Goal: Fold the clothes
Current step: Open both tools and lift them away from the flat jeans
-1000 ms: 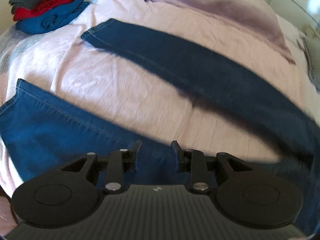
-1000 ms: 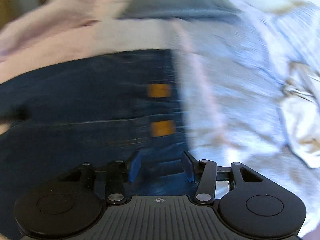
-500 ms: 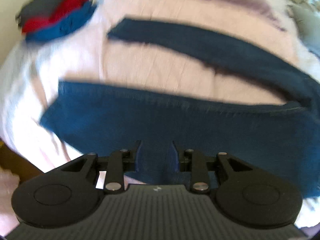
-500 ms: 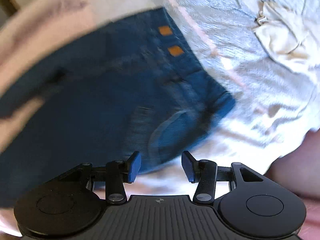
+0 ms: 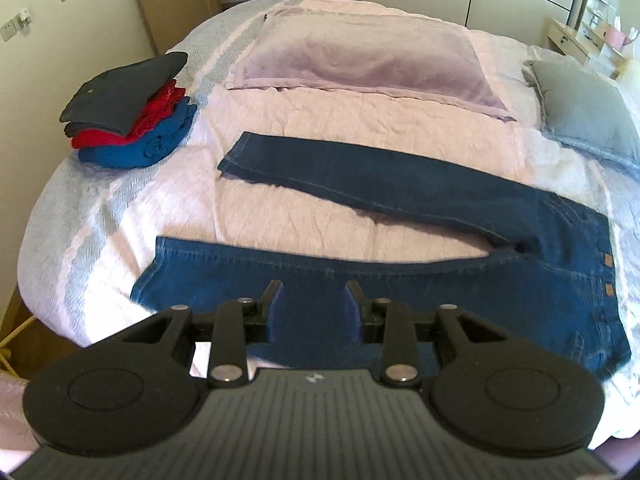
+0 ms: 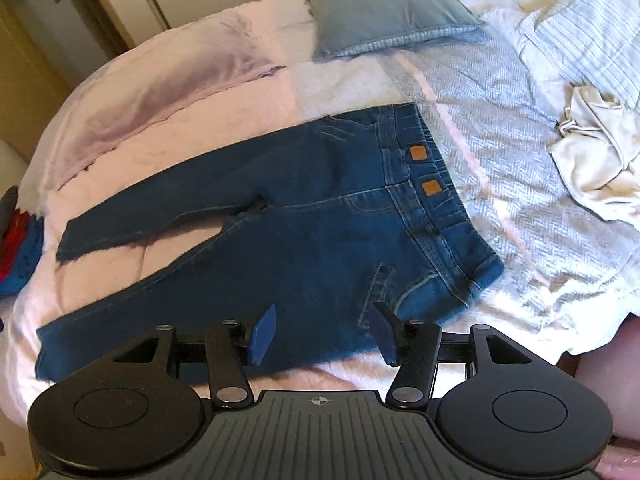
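Nearest, both left tongs (image 5: 313,304) and right tongs (image 6: 323,334) hang released above the bed, jaws just widened, nothing between them. Below, dark blue denim jeans (image 6: 304,216) lie flat on the pink bedspread (image 5: 320,120), legs splayed apart. Farther off sit a stack of folded clothes (image 5: 132,112) and a grey cushion (image 6: 384,8).
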Demonstrator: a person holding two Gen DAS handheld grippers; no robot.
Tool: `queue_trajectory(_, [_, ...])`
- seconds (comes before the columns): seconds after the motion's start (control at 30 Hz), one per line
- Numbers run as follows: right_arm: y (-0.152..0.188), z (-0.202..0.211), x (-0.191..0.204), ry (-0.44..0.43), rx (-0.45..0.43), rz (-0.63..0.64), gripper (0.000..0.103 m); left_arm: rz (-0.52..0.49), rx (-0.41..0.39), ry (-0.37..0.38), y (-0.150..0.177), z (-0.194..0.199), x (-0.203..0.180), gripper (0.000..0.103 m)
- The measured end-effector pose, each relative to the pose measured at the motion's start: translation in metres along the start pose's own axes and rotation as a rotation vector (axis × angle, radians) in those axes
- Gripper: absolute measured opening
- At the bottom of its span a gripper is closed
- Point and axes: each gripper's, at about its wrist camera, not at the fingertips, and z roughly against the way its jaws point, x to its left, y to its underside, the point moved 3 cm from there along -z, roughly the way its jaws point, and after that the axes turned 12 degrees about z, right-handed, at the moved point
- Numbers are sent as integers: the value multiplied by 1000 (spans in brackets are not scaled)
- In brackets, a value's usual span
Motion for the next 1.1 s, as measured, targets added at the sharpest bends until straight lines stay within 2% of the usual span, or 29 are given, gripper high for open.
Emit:
queue_trajectory(0.1, [25, 19, -12, 10, 6, 18, 56, -9, 3, -6, 27, 21, -10, 29])
queue_trajectory(0.27, [63, 40, -36, 15, 11, 27, 56, -13, -8, 36, 74, 60, -31, 29])
queue_trajectory(0.53, [104, 74, -35, -20, -11, 107, 56, -30, -48, 44, 128, 116, -40, 31])
queue_trajectory(0.8, [120, 95, -31, -35, -39, 150, 56, -15, -71, 41, 146, 143, -30, 32])
queue_trajectory(1.1, [132, 101, -25, -47, -31, 160, 56, -26, -85, 34, 153, 157, -24, 32])
